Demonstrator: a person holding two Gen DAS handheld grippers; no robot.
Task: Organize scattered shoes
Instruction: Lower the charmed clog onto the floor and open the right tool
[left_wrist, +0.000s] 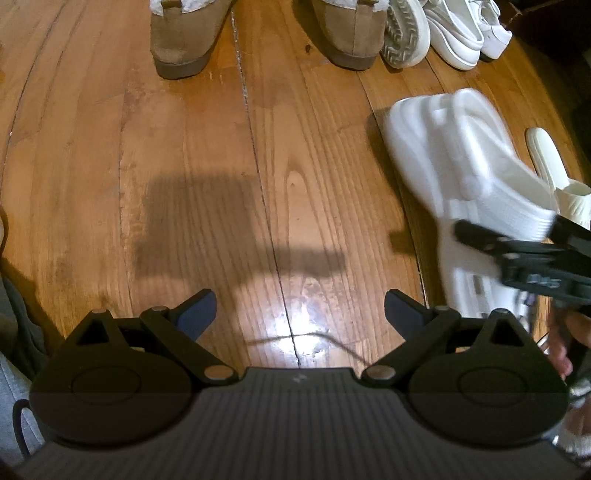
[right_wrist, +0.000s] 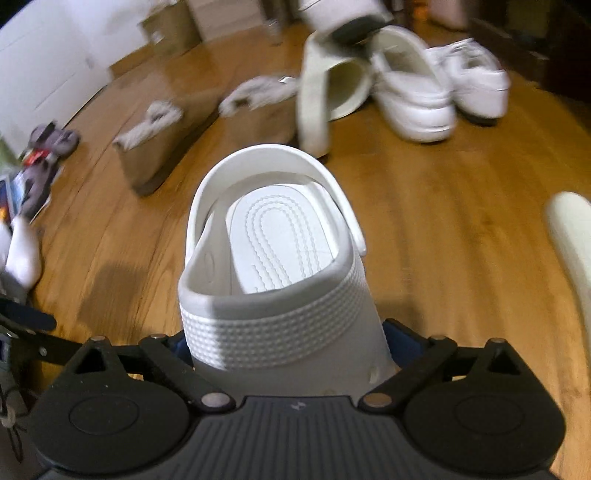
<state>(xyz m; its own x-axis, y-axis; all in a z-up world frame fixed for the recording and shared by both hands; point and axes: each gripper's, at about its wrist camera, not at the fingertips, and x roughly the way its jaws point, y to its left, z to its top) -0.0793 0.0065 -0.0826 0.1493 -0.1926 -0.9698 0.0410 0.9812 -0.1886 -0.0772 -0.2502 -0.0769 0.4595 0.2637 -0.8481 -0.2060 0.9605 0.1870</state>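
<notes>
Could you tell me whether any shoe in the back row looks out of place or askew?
Yes: one white clog in the row lies tipped on its side, its treaded sole showing, beside the upright tan slippers. Its apparent mate, another white clog, is in the right gripper.

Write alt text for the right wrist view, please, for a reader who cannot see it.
The right claw grips a white clog by its toe end, heel strap pointing away, above a wooden floor. Behind it, blurred, are two tan fleece-lined slippers and white shoes.
</notes>
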